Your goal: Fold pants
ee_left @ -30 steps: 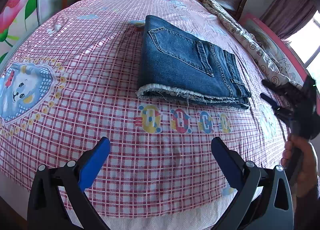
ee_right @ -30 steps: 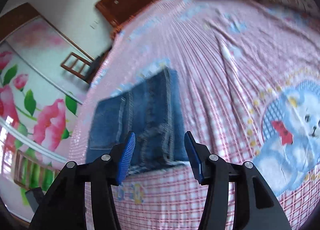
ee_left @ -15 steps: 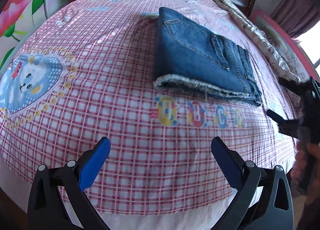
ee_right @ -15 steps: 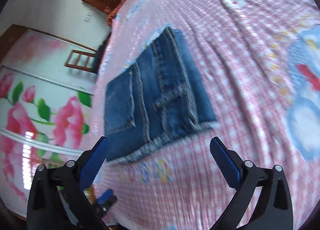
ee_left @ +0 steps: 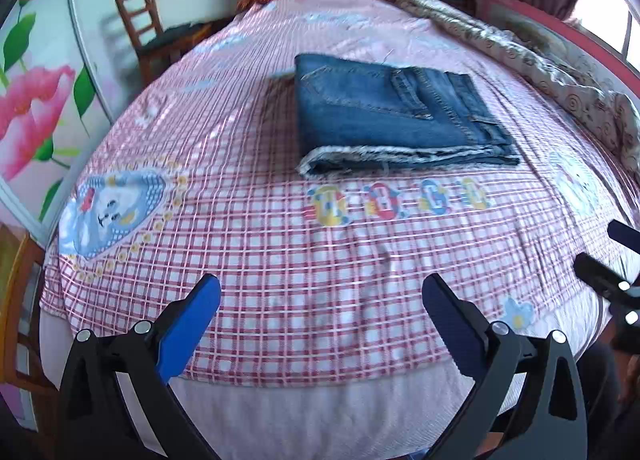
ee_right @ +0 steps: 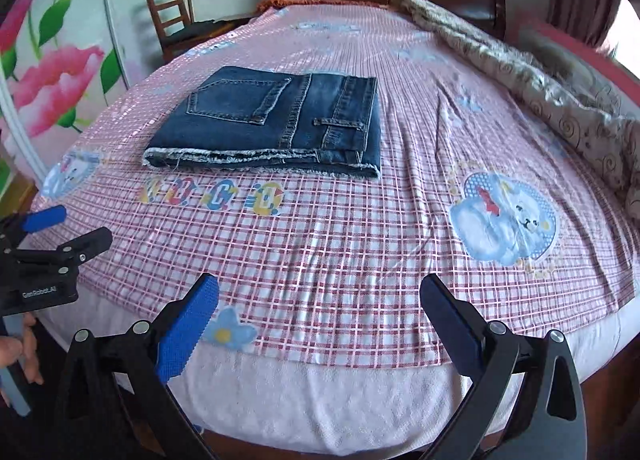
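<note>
White lettering "GenRobot.AI" sits on the black body of the left gripper (ee_right: 44,236), lower left; colourful cartoon letters (ee_right: 212,196) on the bedsheet (ee_right: 320,260) stay unclear.

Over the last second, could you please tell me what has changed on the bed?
The right hand-held gripper opened wide and drew back from the jeans toward the foot of the bed; it holds nothing. The left hand-held gripper also backed off, open and empty. The jeans stayed folded in place on the sheet.
</note>
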A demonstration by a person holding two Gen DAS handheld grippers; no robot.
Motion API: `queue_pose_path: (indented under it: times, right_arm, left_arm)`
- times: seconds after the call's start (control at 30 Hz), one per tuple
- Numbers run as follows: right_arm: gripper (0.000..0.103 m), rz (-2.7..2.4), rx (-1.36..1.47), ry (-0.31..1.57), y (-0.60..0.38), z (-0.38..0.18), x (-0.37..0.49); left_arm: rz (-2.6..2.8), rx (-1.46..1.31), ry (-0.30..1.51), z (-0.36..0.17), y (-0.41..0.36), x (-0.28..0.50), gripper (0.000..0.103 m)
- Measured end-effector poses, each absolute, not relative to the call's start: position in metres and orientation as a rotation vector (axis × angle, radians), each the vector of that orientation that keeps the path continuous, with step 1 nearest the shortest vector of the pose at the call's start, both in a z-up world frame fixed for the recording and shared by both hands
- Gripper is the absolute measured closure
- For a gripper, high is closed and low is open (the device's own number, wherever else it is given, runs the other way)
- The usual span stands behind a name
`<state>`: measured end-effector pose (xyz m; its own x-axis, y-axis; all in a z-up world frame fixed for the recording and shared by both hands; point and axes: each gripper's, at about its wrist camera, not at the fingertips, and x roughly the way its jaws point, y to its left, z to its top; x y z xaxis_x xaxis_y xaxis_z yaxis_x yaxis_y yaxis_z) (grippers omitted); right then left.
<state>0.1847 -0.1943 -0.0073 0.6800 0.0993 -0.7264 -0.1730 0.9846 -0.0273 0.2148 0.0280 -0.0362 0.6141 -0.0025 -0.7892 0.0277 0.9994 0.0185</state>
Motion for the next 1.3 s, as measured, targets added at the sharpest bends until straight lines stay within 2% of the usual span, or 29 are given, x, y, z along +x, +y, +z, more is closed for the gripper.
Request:
queue_pose_path:
  times: [0.3, 0.57, 0.87, 1.3]
  right_arm:
    - [0.003, 0.083, -0.050, 0.647, -0.190, -0.008, 0.157]
    - [0.003, 0.046, 0.024, 0.597, -0.206, 0.001, 0.145]
    - [0.003, 0.081, 0.032, 0.405, -0.205, 0.032, 0.124]
    - [0.003, 0.138, 0.007, 0.325, -0.205, 0.049, 0.106]
  left_arm:
    - [-0.008, 0.083, 0.700, -0.019, 0.010, 0.179, 0.002]
    - [-0.003, 0.084, 0.536, -0.002, 0.006, 0.162, 0.002]
    - [-0.104, 0.095, 0.324, 0.026, 0.001, 0.147, 0.002]
    - [-0.108, 0.033, 0.218, 0.044, 0.017, 0.132, 0.002]
